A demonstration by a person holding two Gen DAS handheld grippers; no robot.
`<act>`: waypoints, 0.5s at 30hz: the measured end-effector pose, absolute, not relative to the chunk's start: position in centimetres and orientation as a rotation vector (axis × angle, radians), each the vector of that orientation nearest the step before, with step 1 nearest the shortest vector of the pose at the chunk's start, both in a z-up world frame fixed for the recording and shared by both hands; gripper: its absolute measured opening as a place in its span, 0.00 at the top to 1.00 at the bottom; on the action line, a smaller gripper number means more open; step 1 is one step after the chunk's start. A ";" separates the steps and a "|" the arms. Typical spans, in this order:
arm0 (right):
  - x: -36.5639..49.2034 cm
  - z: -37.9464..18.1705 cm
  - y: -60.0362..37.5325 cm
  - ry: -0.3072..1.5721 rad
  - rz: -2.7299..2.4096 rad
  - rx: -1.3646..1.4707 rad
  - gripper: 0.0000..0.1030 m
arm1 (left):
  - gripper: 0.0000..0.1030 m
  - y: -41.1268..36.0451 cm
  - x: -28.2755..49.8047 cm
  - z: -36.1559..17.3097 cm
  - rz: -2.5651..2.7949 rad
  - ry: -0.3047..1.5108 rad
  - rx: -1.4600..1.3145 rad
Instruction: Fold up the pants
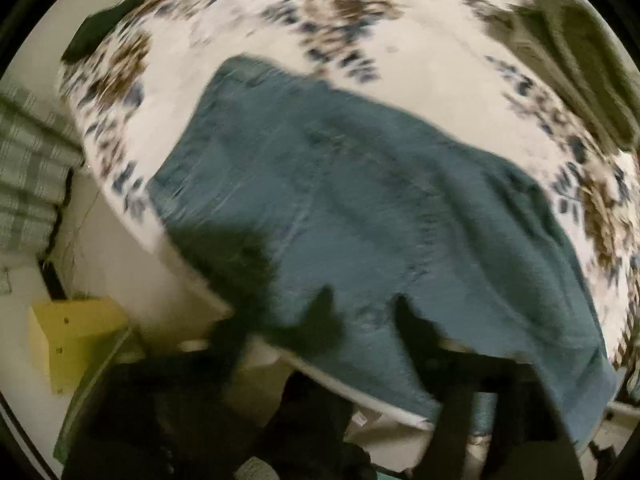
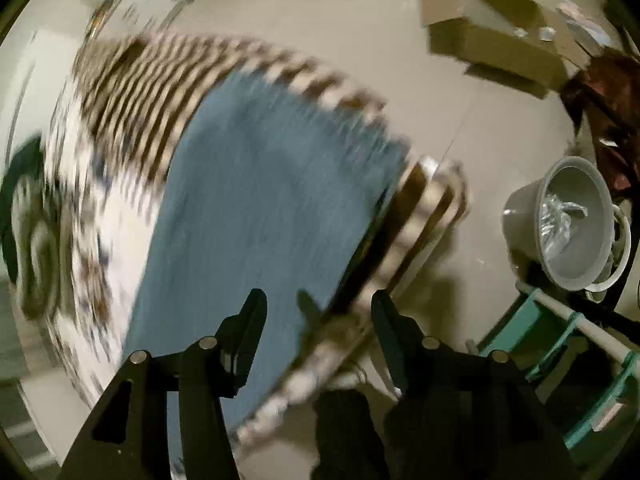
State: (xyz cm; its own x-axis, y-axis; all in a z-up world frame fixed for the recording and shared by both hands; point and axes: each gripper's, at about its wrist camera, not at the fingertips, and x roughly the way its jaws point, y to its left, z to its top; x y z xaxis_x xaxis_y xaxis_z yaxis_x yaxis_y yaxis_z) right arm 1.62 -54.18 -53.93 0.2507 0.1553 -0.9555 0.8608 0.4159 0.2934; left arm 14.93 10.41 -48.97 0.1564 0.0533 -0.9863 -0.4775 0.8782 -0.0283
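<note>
Blue denim pants (image 1: 340, 200) lie spread on a bed with a white floral sheet (image 1: 420, 60); one end hangs over the bed's near edge. My left gripper (image 1: 364, 312) is open, its dark fingers just above the pants near that edge, holding nothing. In the right wrist view the pants (image 2: 260, 208) run along the bed's edge, heavily blurred. My right gripper (image 2: 316, 308) is open and empty, its fingers above the pants' near end and the bed's edge.
A yellow box (image 1: 76, 340) stands on the floor left of the bed. A beige pillow (image 1: 572, 52) lies at the far right. Cardboard boxes (image 2: 488, 32), a grey bucket (image 2: 568, 224) and a teal rack (image 2: 568, 348) stand on the floor to the right.
</note>
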 end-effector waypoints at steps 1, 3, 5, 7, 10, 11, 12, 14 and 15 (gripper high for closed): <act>1.6 -53.9 -55.8 1.211 -0.651 1.084 0.45 | 0.22 9.8 15.3 -49.0 0.379 1.365 -0.358; 1.7 -54.8 -58.1 1.176 -0.670 1.161 0.45 | 0.22 8.0 16.6 -49.3 0.340 1.378 -0.347; 2.2 -56.5 -59.5 1.170 -0.676 1.281 0.45 | 0.22 6.3 17.2 -49.9 0.300 1.397 -0.358; 1.7 -58.8 -60.4 1.147 -0.673 1.440 0.45 | 0.22 3.9 17.6 -50.4 0.256 1.417 -0.349; 1.2 -59.8 -59.9 1.058 -0.641 1.587 0.47 | 0.22 1.1 18.1 -51.2 0.198 1.446 -0.323; 1.4 -59.4 -59.6 1.035 -0.619 1.582 0.50 | 0.22 0.1 18.2 -51.4 0.176 1.455 -0.314; 1.7 -58.6 -59.3 0.997 -0.585 1.555 0.52 | 0.22 -0.8 18.2 -51.6 0.159 1.462 -0.301; 2.3 -56.3 -58.6 0.896 -0.489 1.472 0.53 | 0.22 -2.2 18.2 -51.7 0.122 1.472 -0.285; 2.4 -55.3 -58.3 0.869 -0.475 1.416 0.53 | 0.22 -2.8 18.2 -51.8 0.109 1.475 -0.278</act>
State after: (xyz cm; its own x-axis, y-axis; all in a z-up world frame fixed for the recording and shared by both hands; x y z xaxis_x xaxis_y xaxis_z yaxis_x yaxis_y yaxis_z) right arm 2.42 -58.33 -55.31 0.6203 0.2053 -0.7570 0.7480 0.1356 0.6497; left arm 18.16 -2.79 -51.80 0.0974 -0.0970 -0.9905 -0.2412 0.9633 -0.1181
